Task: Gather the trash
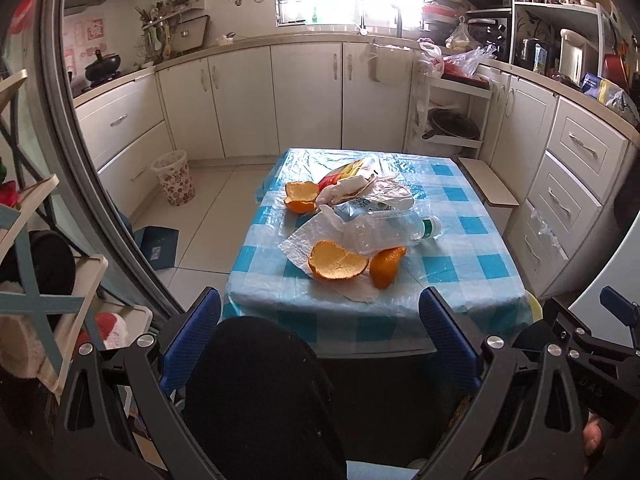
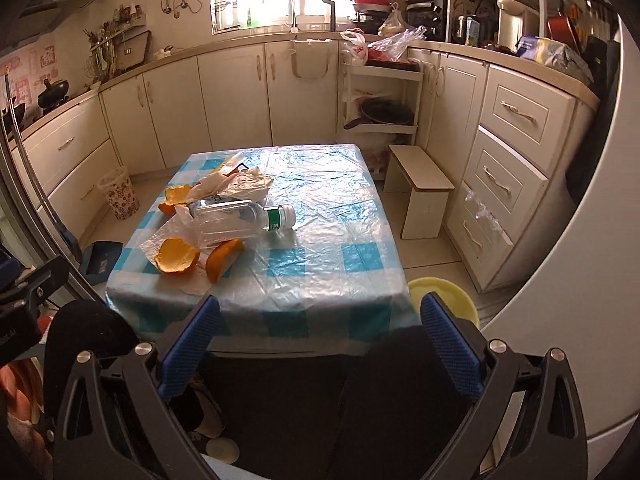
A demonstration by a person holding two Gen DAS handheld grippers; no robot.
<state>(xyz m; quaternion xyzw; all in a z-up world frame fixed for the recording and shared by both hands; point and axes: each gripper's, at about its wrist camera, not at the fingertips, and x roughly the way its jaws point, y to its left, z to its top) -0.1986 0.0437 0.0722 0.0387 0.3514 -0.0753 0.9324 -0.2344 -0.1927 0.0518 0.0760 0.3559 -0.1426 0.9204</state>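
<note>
Blue-checked plastic covers a small table (image 2: 320, 264). Orange peels (image 1: 338, 261), crumpled wrappers (image 1: 368, 188) and a clear bottle (image 2: 240, 220) lie at eleven o'clock. Left gripper (image 1: 320, 312) and right gripper (image 2: 320, 312) hover near, jaws apart, empty.

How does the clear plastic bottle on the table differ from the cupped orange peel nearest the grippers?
The clear plastic bottle is see-through and long, lying on its side; the cupped orange peel is opaque orange, bowl-shaped, hollow side up. The bottle has a green-and-white neck and cap end; the peel has none. Both rest on the crumpled white plastic sheet.
</note>
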